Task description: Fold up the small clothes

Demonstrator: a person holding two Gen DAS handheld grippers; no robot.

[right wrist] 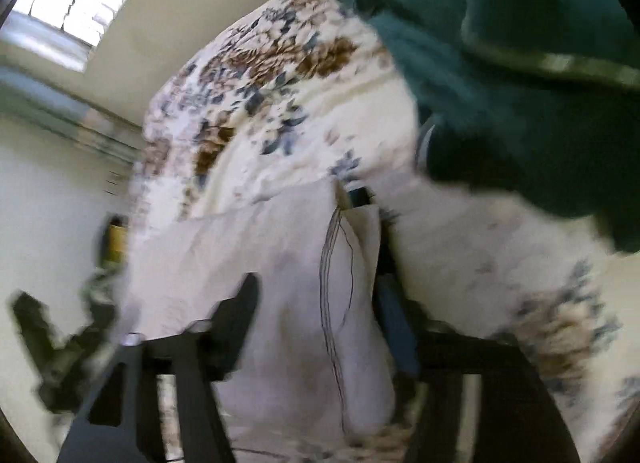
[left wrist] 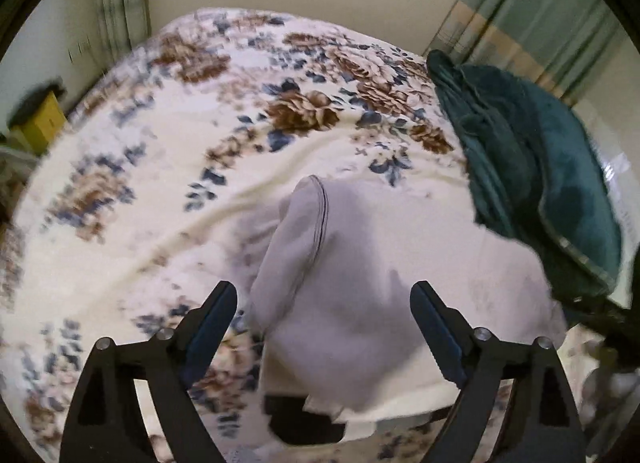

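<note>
Sprawling under everything is the floral bed point(left wrist: 168, 167), a dark green blanket point(left wrist: 532, 167) heaped at its edge. The pale garment point(left wrist: 340, 263) hangs bunched and lifted, folding barely begun by the look of it. Left gripper point(left wrist: 324, 295) gapes, released; right gripper point(right wrist: 316, 295) looks clenched on the cloth, blur permitting.

No legible text, label, brand, number or sign appears in either wrist view. The cream bedspread printed with brown and blue flowers point(left wrist: 168, 191) carries a pattern only. The small yellow box at the room's edge point(left wrist: 42, 123) is too blurred to show any lettering.
</note>
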